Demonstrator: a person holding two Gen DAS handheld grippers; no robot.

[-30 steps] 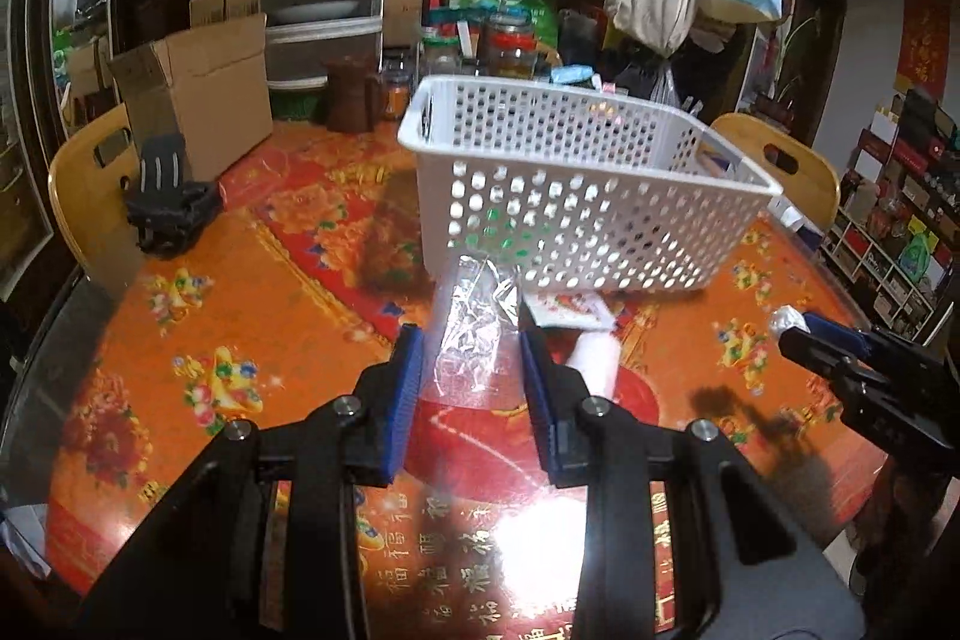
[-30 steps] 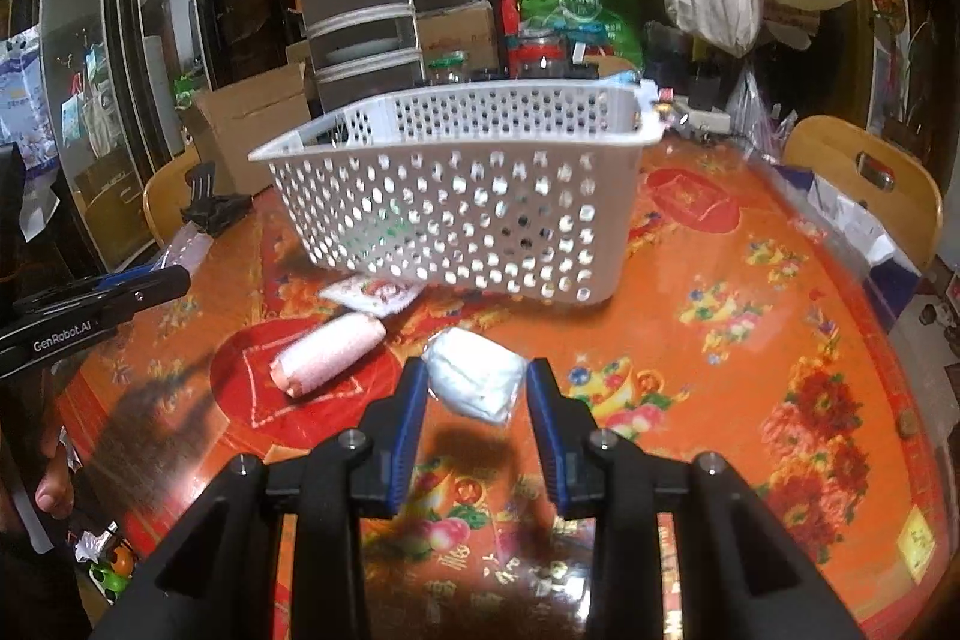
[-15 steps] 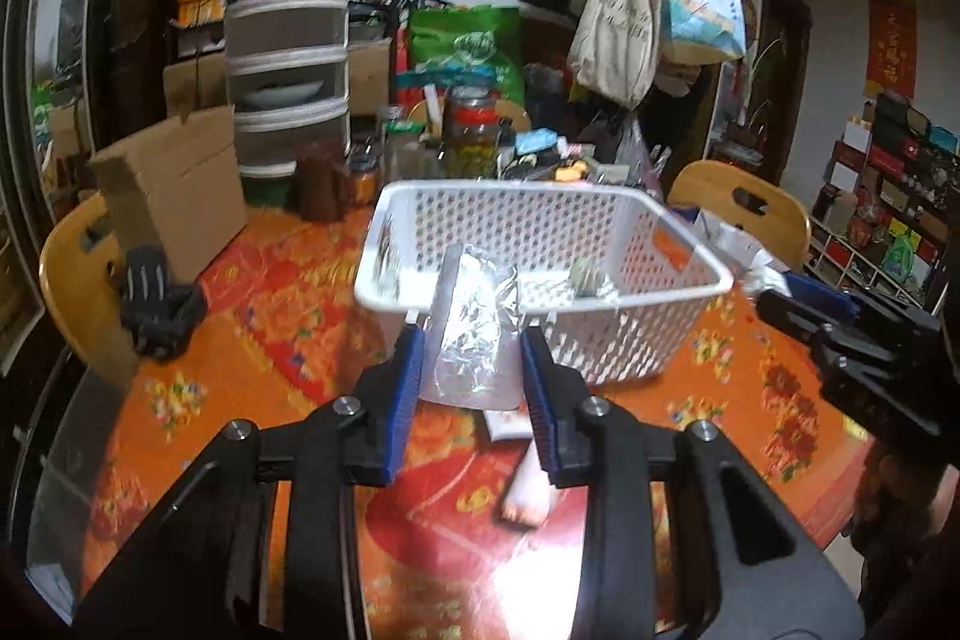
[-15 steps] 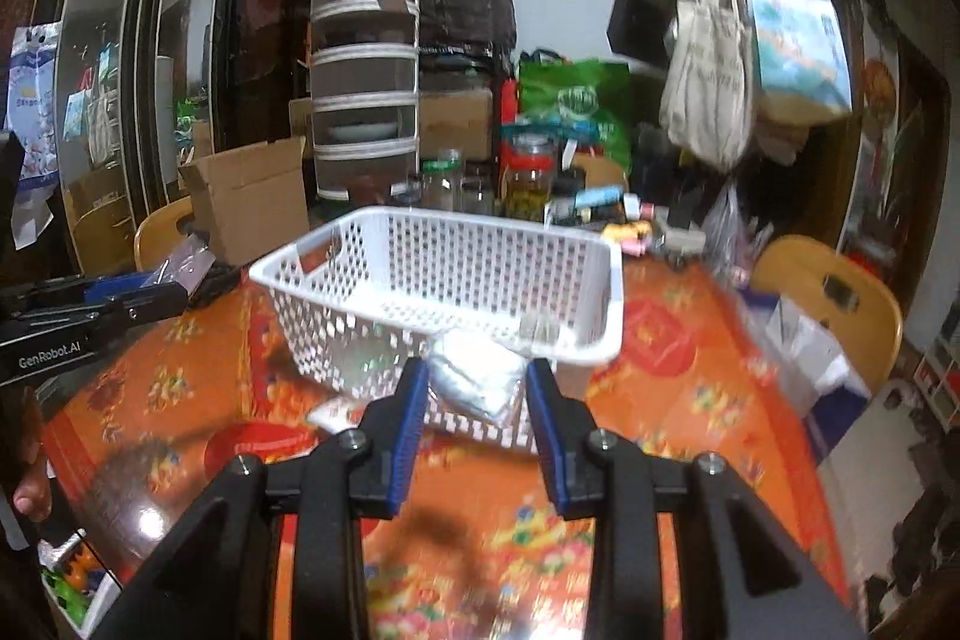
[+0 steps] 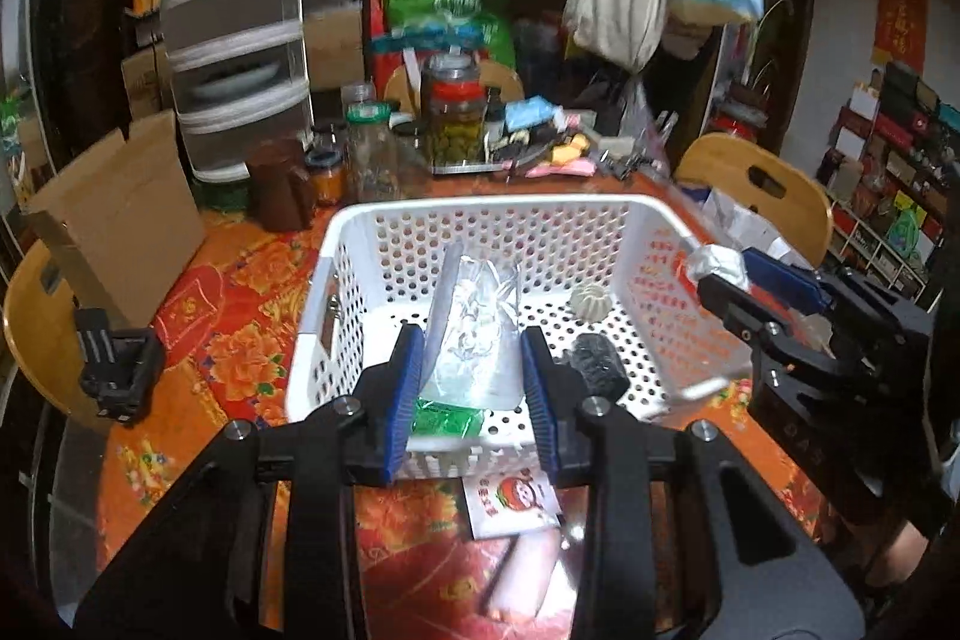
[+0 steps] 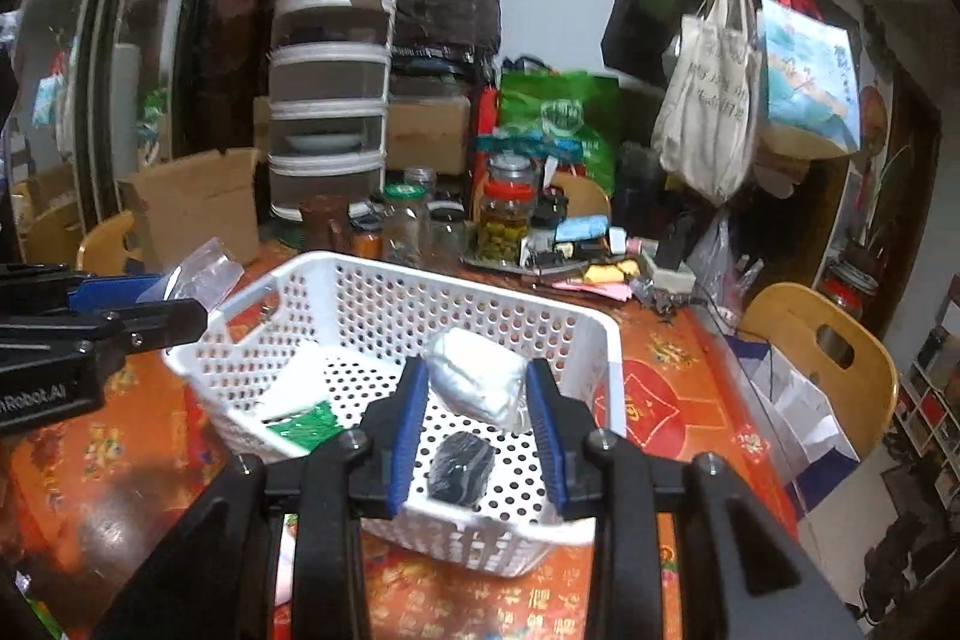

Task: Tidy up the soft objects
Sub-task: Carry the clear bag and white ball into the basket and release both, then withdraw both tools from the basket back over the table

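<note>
A white perforated basket point(image 5: 360, 244) point(image 6: 384, 274) stands on the round orange table. My left gripper point(image 5: 471, 382) is shut on a clear plastic bag point(image 5: 474, 334) and hangs above the basket's near side. My right gripper point(image 6: 477, 403) is shut on a white wrapped soft pack point(image 6: 477, 379), also over the basket; it appears at the right of the left wrist view point(image 5: 750, 274). Inside the basket lie a black rolled item point(image 5: 594, 367) point(image 6: 462, 463), a green packet point(image 5: 447, 418) point(image 6: 303, 427) and a small cream ridged piece point(image 5: 588, 301). A pink roll point(image 5: 528, 568) and a red-and-white sachet point(image 5: 510, 502) lie on the table in front.
Jars point(image 5: 453, 112), a stacked drawer unit point(image 5: 234, 22) and cardboard boxes point(image 5: 126, 214) crowd the table's far side. Wooden chairs point(image 5: 756, 184) point(image 6: 822, 340) stand around it. A black folded item point(image 5: 117, 364) rests at the left edge. Bags point(image 6: 714, 100) hang from a coat rack.
Both grippers rose and moved forward from the tabletop to above the basket, each still carrying its item. The basket's inside has come into view.
</note>
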